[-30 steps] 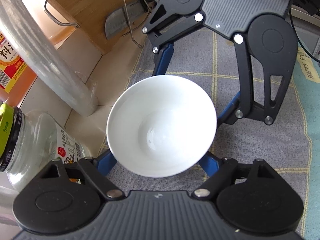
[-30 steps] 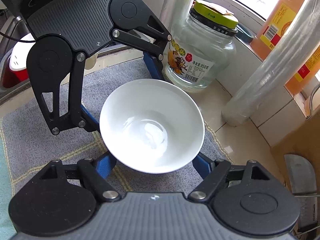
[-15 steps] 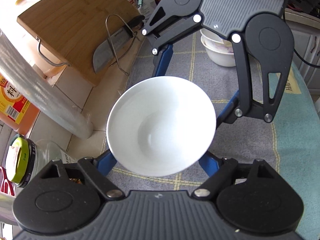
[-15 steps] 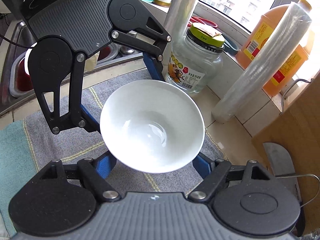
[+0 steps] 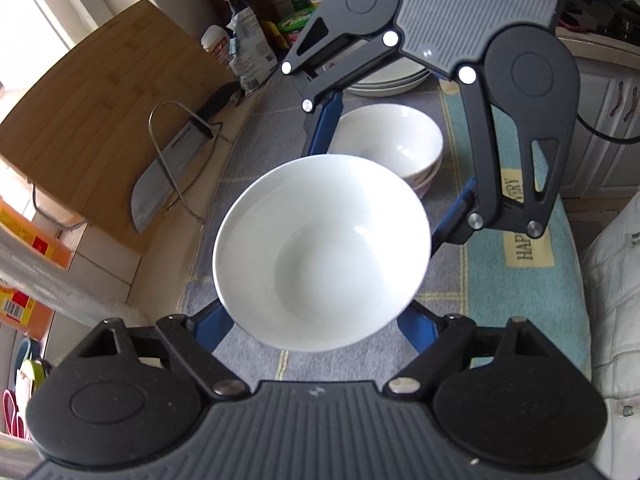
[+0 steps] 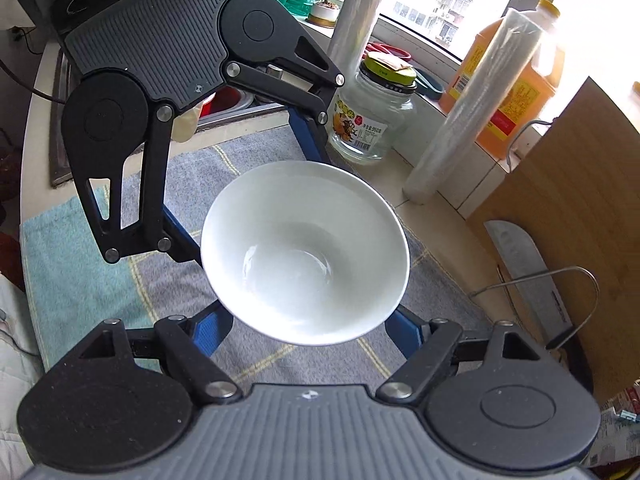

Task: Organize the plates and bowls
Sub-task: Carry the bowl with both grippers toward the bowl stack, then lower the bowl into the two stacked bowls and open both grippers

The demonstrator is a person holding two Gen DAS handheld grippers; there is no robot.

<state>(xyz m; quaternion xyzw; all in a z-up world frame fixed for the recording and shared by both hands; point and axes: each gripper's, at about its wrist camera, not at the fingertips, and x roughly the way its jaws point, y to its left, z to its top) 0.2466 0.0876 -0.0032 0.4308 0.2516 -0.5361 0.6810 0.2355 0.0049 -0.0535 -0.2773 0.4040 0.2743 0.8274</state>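
Two grippers, the left gripper and the right gripper, each stand wide-jawed and clamped on opposite sides of one white bowl, carried clear above the towel. Beyond the bowl sits a stack of bowls, farther off some plates. Keeping the rim level and both grips matched should nest it cleanly; the cleaver and cutting board crowd one side, open towel the other.

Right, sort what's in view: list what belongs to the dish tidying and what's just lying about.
Job:
- plain white ceramic bowl, carried between both grippers
- stacked white bowls on the grey checked cloth
- pile of white plates behind them

Lying about:
- steel cleaver
- bamboo cutting board
- glass jar with a green lid
- clear cling film roll
- orange oil jug
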